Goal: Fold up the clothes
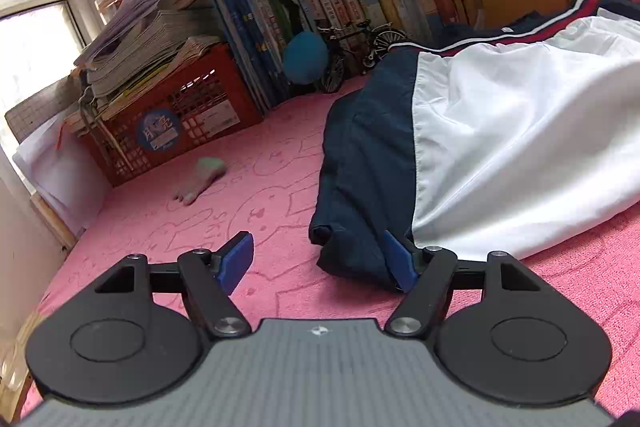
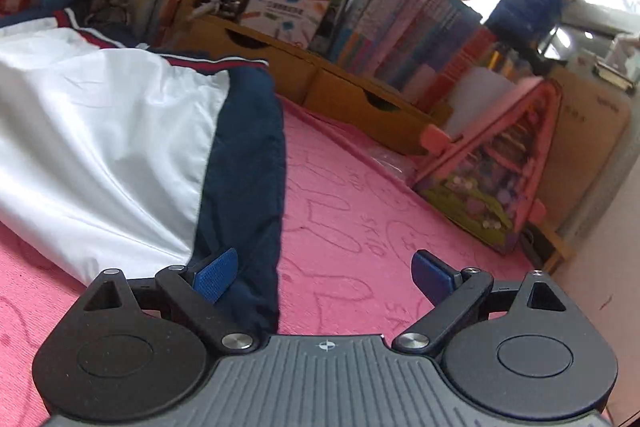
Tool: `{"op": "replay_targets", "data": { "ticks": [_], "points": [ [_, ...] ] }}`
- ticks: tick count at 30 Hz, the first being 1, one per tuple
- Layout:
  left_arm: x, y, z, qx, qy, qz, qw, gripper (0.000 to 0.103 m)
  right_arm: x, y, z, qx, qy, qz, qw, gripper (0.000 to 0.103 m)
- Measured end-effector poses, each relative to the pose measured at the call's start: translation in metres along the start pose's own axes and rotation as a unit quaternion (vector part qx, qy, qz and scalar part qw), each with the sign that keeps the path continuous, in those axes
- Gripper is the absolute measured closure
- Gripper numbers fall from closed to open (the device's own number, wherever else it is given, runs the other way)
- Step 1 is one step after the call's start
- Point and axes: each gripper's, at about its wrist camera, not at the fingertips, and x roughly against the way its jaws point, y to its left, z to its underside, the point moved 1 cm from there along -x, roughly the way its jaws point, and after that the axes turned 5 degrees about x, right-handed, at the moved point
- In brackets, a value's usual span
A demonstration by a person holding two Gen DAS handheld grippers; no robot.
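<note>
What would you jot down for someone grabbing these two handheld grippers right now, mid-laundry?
Left gripper: fingers open, holding nothing, at the navy edge of the jacket.
Right gripper: fingers open, empty, at the jacket's other navy edge.
The white and navy jacket lies on the pink blanket, sides apparently folded in, bookshelf behind.
Done: seemingly the side folds.
Left: probably fold it lengthwise and tidy it.

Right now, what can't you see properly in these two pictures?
- Jacket: left wrist view cuts it off at the right edge; right wrist view at the left edge. Its whole shape is unseen.
- Jacket's near hem: partly behind the left tongs and right tongs.
- Book spines: blurred in the right wrist view, unreadable.
- Small greenish thing on the pink blanket: too blurry to identify.
</note>
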Motion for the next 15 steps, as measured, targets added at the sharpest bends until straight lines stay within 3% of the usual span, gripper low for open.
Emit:
{"op": "replay_targets", "data": {
  "ticks": [2, 5, 8, 10, 11, 13, 15],
  "points": [
    [0.007, 0.002, 0.0, 0.009, -0.004, -0.006, 0.9999, 0.032, 0.004, 0.001, 0.004, 0.003, -0.005, -0.01, 1.0, 0.007],
    [0.029, -0.002, -0.009, 0.021, -0.04, 0.028, 0.9986, 0.034, 0.015, 0.01, -0.001, 0.015, -0.049, -0.032, 0.998, 0.007],
    [0.047, -0.014, -0.03, 0.03, -0.077, 0.084, 0.993, 0.033, 0.031, 0.017, -0.022, -0.017, -0.112, -0.147, 0.983, 0.0],
    [0.052, -0.028, -0.047, 0.036, -0.094, 0.125, 0.987, 0.032, 0.04, 0.021, -0.038, -0.04, -0.148, -0.229, 0.961, 0.0],
    [0.051, -0.037, -0.055, 0.04, -0.095, 0.143, 0.9844, 0.032, 0.039, 0.024, -0.045, -0.045, -0.156, -0.257, 0.953, 0.0],
    [0.043, -0.06, -0.066, 0.041, -0.092, 0.163, 0.9814, 0.032, 0.022, 0.037, -0.055, -0.036, -0.145, -0.278, 0.949, 0.0],
    [0.034, -0.084, -0.073, 0.032, -0.082, 0.173, 0.981, 0.053, 0.005, 0.05, -0.064, -0.026, -0.128, -0.298, 0.946, 0.0]
  ]
}}
